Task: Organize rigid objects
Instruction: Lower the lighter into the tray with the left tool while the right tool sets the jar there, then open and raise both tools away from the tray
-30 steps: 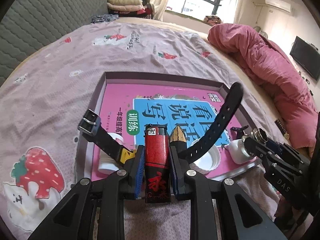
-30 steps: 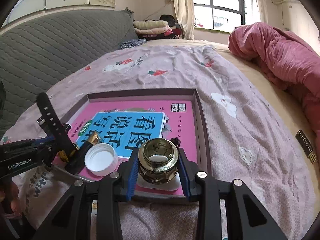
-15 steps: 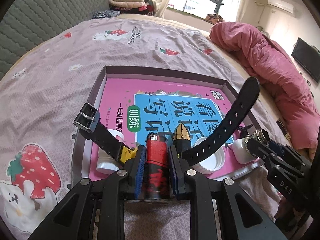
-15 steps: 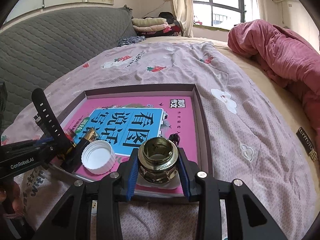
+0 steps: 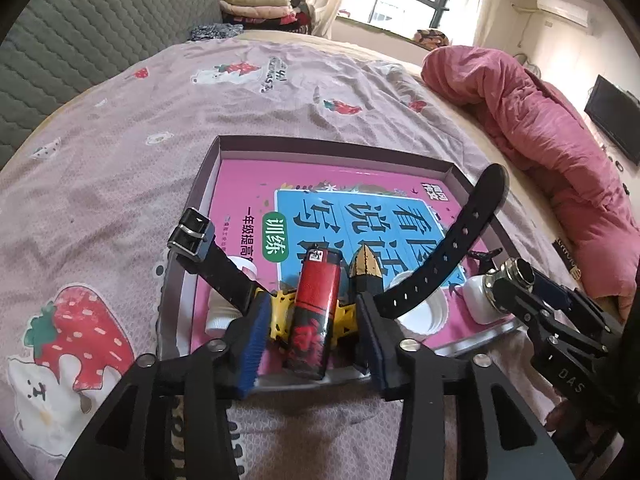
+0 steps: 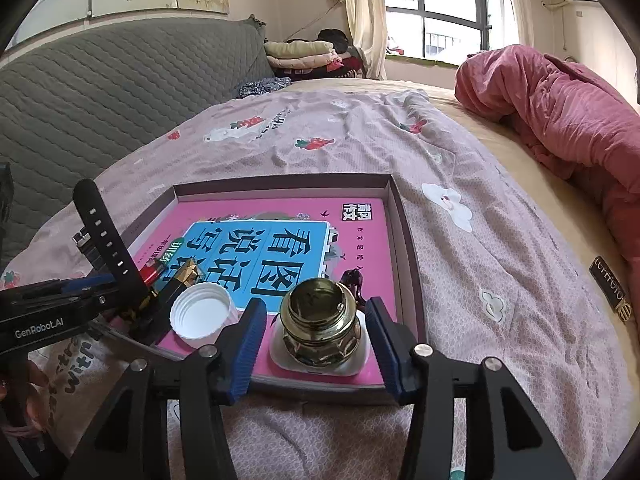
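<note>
On the bed, a shallow cardboard tray (image 5: 336,148) is sitting on the strawberry-print sheet (image 5: 120,128), lined with a pink workbook (image 6: 288,216). Both grippers are hovering at its near edge, releasing what they carried. The left gripper (image 5: 310,334) is standing with its fingers parted, having just been opening; the red lighter (image 5: 314,312) is lying between the blue pads without being pressed, propped on a yellow watch body with black straps (image 5: 440,256) sticking up on either side. A black-and-gold cartridge-shaped piece (image 5: 364,270) is lying just beside the lighter. The right gripper (image 6: 318,334) is likewise spread, jaws having just been opening, and the brass fitting (image 6: 320,328) is resting upright on a white cap (image 6: 280,354) between them, clear of both pads. Another white bottle cap (image 6: 202,316) is lying open-side up just left of it.

Doing this step well probably means drawing each gripper straight back along its own line, fingers staying wide, so no pad is nudging the lighter off the watch or tipping the fitting from its cap. The upright strap looks easy to snag.
</note>
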`<state>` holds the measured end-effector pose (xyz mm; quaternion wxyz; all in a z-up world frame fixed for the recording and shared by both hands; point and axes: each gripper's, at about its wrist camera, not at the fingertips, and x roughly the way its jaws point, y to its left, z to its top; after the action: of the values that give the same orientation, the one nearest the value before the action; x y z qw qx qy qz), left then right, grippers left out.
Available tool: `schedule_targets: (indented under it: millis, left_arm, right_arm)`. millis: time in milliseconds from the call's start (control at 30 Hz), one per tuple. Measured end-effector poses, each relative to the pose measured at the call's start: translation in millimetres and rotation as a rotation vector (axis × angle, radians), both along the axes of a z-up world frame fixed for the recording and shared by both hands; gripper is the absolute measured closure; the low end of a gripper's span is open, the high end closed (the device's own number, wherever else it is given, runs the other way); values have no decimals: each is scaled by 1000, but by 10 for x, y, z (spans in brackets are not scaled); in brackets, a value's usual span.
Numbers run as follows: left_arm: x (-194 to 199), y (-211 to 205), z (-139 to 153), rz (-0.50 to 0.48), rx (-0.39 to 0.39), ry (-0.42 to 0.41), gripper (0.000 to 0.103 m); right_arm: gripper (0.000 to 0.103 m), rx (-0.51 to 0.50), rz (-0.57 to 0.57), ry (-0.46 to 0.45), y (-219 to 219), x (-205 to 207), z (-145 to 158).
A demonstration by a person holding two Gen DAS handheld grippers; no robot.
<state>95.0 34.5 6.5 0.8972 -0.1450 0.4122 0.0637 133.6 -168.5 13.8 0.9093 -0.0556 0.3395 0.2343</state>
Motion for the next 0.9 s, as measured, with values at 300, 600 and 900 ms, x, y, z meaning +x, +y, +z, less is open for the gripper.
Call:
schedule_targets:
  millis: [300, 600, 900]
  left_arm:
    - [-206, -58, 94, 17, 36, 17, 27]
    - [-534, -243, 229, 3, 54, 28, 27]
    - [-806, -498, 233, -32, 94, 52, 27]
  right_arm:
    - [43, 20, -11, -43, -59, -230, 121]
    - [35, 33, -20, 18, -127, -551, 171]
    - [35, 26, -58, 103, -245, -881, 61]
